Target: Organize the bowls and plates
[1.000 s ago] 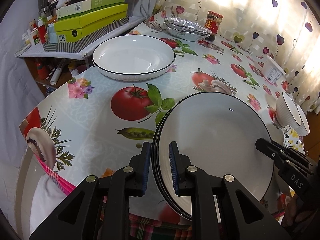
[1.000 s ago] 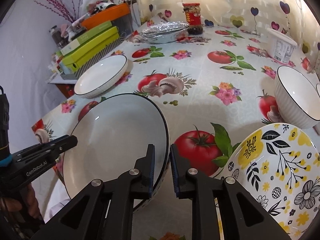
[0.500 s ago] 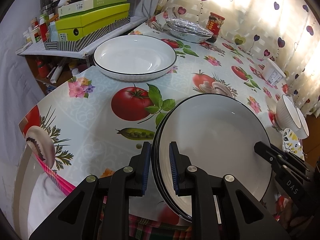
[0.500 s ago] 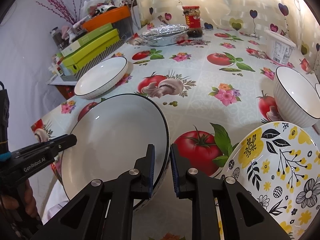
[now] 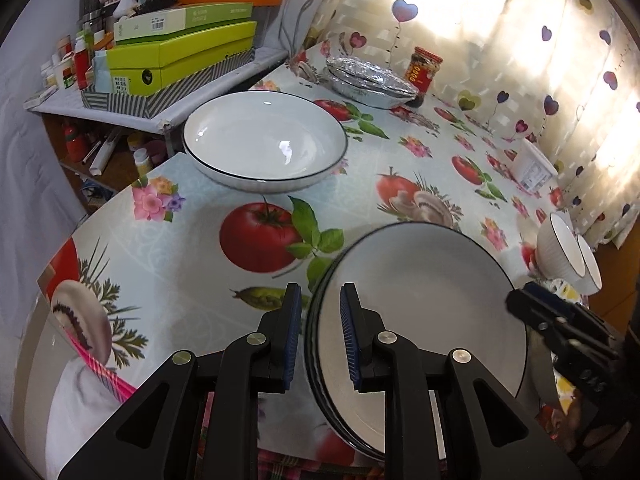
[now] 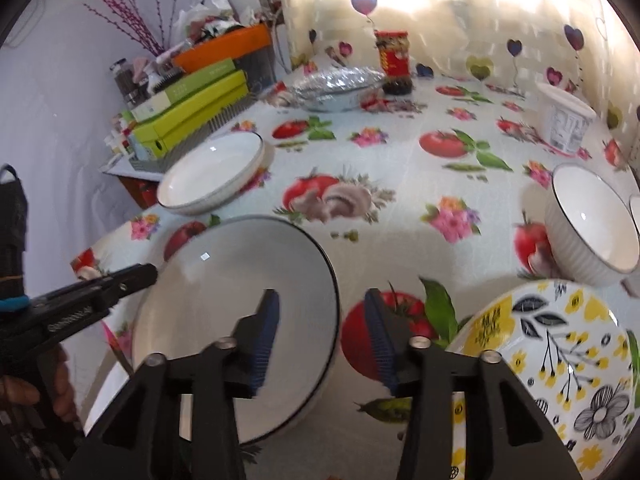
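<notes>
A stack of white black-rimmed plates (image 5: 424, 312) sits at the table's near edge; it also shows in the right wrist view (image 6: 236, 312). My left gripper (image 5: 320, 336) is shut on the stack's left rim. My right gripper (image 6: 320, 336) is open, its jaws apart on either side of the stack's right rim. A second white plate (image 5: 264, 144) lies at the far left, also seen in the right wrist view (image 6: 212, 176). White ribbed bowls (image 6: 592, 216) stand at the right. A yellow floral plate (image 6: 552, 372) lies at the near right.
The table carries a tomato-print cloth (image 6: 400, 168). At the back stand a foil tray (image 6: 336, 84), a red jar (image 6: 394, 60) and a white tub (image 6: 564, 124). A side shelf with green boxes (image 5: 176, 60) borders the left edge.
My right gripper has opened and let go of the plate stack's rim. My left gripper keeps its grip, and the stack has barely moved.
</notes>
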